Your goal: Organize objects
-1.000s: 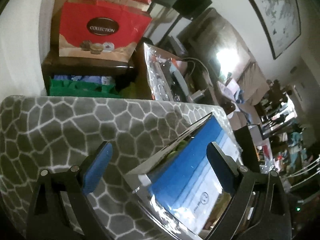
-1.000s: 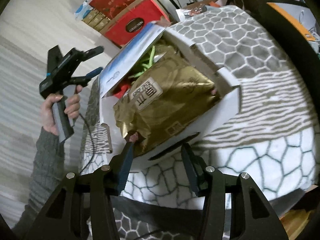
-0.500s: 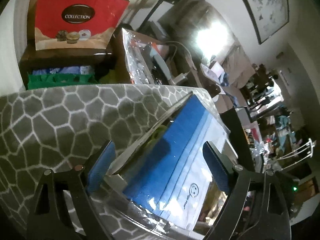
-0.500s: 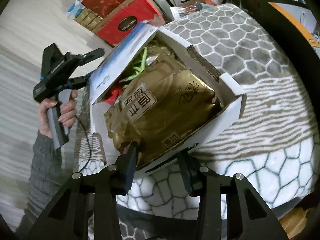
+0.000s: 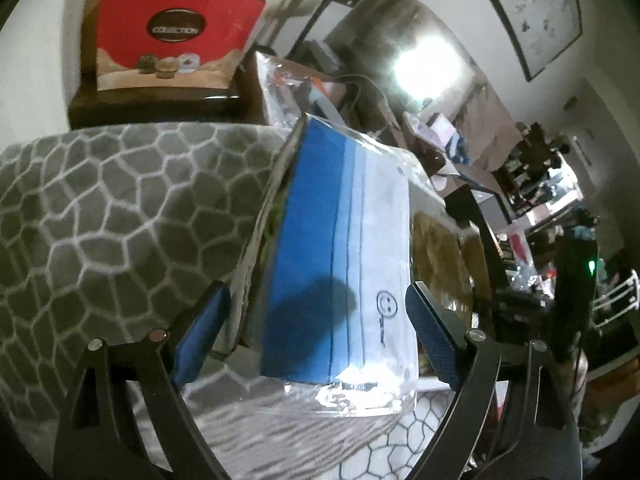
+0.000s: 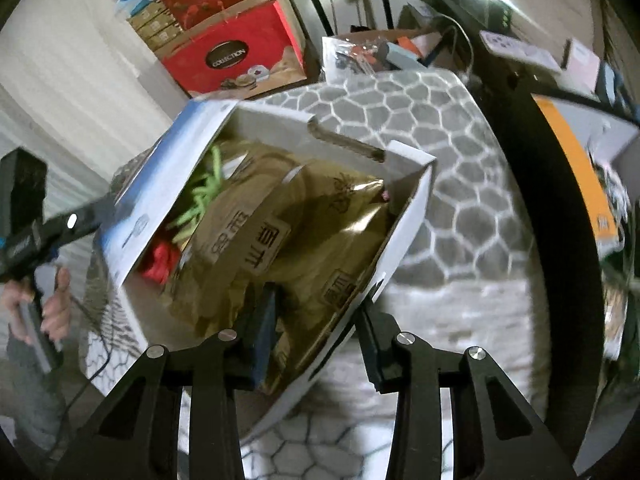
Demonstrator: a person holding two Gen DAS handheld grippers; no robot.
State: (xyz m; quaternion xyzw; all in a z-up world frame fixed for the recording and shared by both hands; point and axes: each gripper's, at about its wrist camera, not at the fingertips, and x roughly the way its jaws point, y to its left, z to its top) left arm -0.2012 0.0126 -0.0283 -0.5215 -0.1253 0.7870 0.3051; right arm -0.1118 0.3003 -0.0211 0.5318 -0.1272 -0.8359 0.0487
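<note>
White cardboard box (image 6: 404,216) is sitting open on a grey blanket with a pale honeycomb pattern (image 6: 460,184), straight ahead of the right hand-held gripper (image 6: 316,338). That gripper is straddling the box's near wall: one blue-padded finger is reaching inside against a crinkled gold foil bag (image 6: 320,232), the other is lying outside the wall. Whether the pads are pressing the cardboard cannot be told. Green strands (image 6: 204,196) and something red (image 6: 160,260) are showing beyond the bag. A blue-and-white flap in clear plastic (image 5: 344,248) is standing up at the box's far-left side. The left hand-held gripper (image 5: 316,340) is spreading wide, with this flap lying between its fingers (image 5: 200,332) without touching either. A red carton marked COLLECTION (image 5: 176,36) is standing well beyond the blanket.
</note>
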